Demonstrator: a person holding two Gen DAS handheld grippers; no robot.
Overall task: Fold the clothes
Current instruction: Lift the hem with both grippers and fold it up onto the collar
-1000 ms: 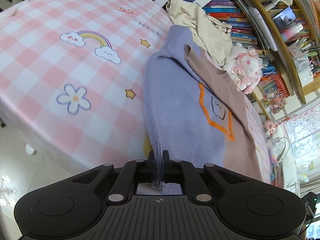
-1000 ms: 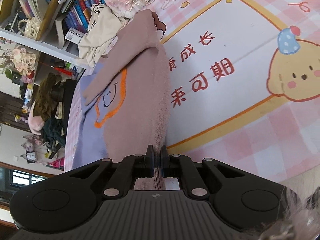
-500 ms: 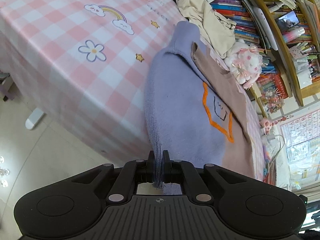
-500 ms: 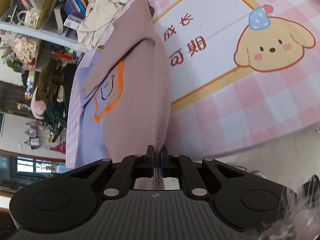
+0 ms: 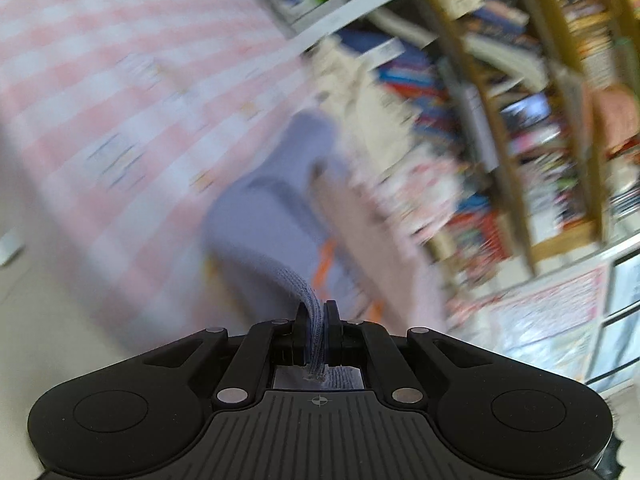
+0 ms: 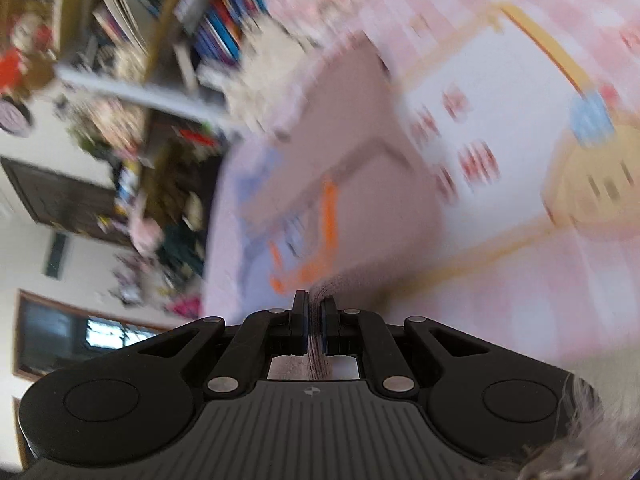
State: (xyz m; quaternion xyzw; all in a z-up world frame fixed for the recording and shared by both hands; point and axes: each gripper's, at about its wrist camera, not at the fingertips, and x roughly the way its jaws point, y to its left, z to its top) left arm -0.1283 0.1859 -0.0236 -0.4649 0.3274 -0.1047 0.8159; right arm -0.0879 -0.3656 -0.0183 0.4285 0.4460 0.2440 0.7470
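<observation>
left jaws: the left gripper (image 5: 316, 322) is clamped on the lilac ribbed hem of the sweater (image 5: 272, 216), knit pinched flat between the pads, a tuft poking out behind.
right jaws: the right gripper (image 6: 315, 320) is clamped on the mauve-pink hem of the same sweater, a dark sliver of edge nipped tight.
where the sweater runs: from both jaws it streams away toward twelve o'clock, long axis straight ahead, far end resting on the bench (image 5: 100, 92) near the shelves.
key relation: one hem corner per hand, lilac half on the left, pink half on the right, the orange outline (image 6: 320, 236) between them; neither hand looks nearer, so i'd say the hem is set to travel forward over the body as one edge.
slack: cloth droops just beyond each jaw, so the hem looks lifted off the bench while the body lies on it.
around: pink checked cover with a yellow-framed cartoon panel (image 6: 580, 168) at two o'clock in the right view; a cream garment (image 5: 372, 104) bunched at one o'clock, just past the sweater's far end.
in the way: the bookshelf (image 5: 540, 120) packed close behind; a fold carried too far could land on that cream garment.
caveat: both views badly smeared, fine detail can't be told.
</observation>
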